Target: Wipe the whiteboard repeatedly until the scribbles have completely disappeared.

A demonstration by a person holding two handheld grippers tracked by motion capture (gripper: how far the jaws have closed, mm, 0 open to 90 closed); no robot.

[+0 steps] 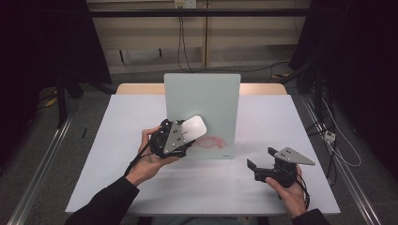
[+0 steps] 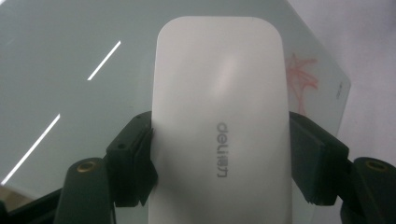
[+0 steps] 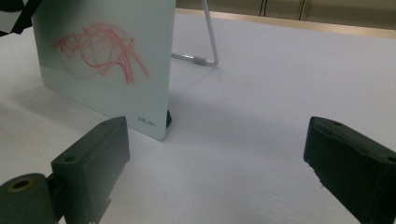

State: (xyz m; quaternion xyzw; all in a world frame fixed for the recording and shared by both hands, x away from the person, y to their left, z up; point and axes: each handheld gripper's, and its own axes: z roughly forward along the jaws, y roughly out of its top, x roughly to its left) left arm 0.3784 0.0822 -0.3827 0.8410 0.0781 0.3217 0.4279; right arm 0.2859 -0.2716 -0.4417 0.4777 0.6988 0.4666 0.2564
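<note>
A pale glass board (image 1: 202,108) stands tilted on its wire stand (image 3: 209,42) at the table's middle, with red scribbles (image 1: 217,141) low on its face (image 3: 100,49). My left gripper (image 1: 187,133) is shut on a white eraser block (image 1: 193,126), marked "deli" (image 2: 219,126), and holds it against the board just left of the scribbles (image 2: 301,79). My right gripper (image 1: 263,157) is open with nothing between its jaws. It hovers over the table to the right of the board's lower corner.
The white table (image 1: 263,187) has bare room right of and in front of the board. Its wooden far edge (image 1: 263,88) shows behind. Cables (image 1: 342,150) trail on the floor at the right.
</note>
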